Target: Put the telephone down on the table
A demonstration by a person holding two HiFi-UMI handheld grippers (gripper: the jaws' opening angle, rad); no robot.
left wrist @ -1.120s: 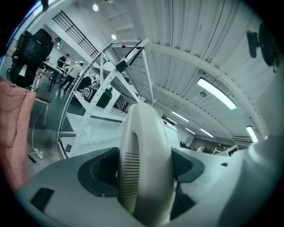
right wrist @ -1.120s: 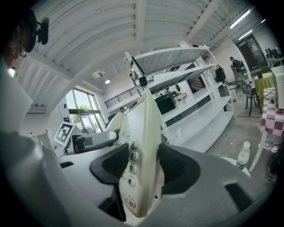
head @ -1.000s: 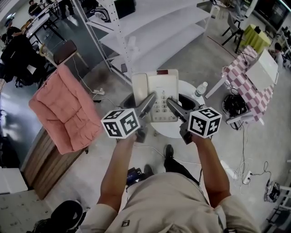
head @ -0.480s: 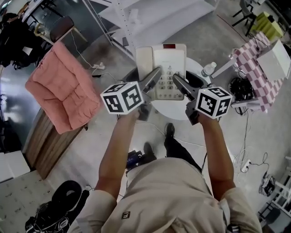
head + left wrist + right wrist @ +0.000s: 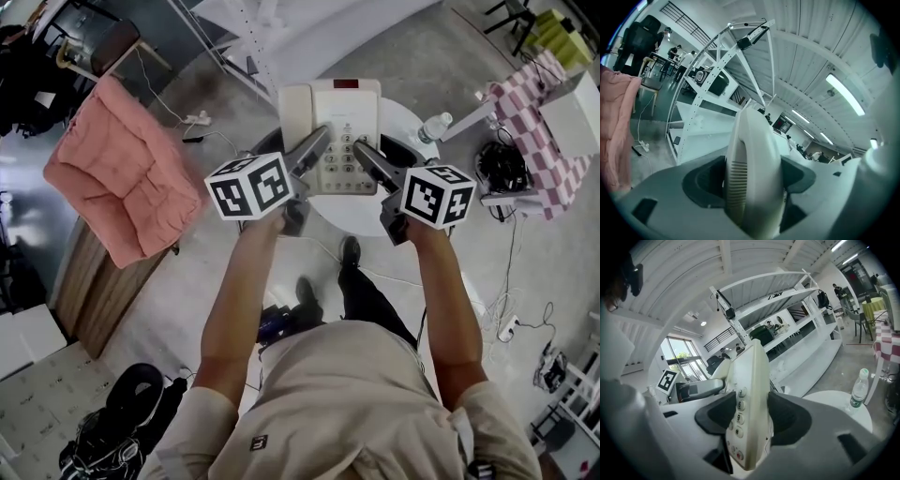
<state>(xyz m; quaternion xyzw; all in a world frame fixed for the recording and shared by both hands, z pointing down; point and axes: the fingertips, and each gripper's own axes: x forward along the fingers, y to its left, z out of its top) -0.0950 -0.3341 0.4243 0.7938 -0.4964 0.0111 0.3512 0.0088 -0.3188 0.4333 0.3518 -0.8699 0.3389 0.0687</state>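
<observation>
Both grippers hold a white desk telephone [image 5: 336, 117] over the round white table [image 5: 354, 214]. My left gripper [image 5: 316, 148] is shut on its handset side. In the left gripper view the ribbed handset [image 5: 749, 168] fills the space between the dark pads of the left gripper [image 5: 752, 187]. My right gripper [image 5: 362, 155] is shut on the keypad side. In the right gripper view the telephone [image 5: 751, 380] stands edge-on in the right gripper [image 5: 750, 420], its number keys facing left. I cannot tell whether the telephone touches the table.
A water bottle [image 5: 434, 127] stands at the table's right edge, also seen as the bottle [image 5: 858, 389] in the right gripper view. A pink cushion [image 5: 117, 178] lies on a wooden bench at left. White shelving [image 5: 309, 33] stands beyond, and a checked cloth [image 5: 530, 117] hangs at right. Cables lie on the floor.
The head view has shifted, so the telephone and table sit higher in the picture. Both grippers keep the same hold on the telephone over the table.
</observation>
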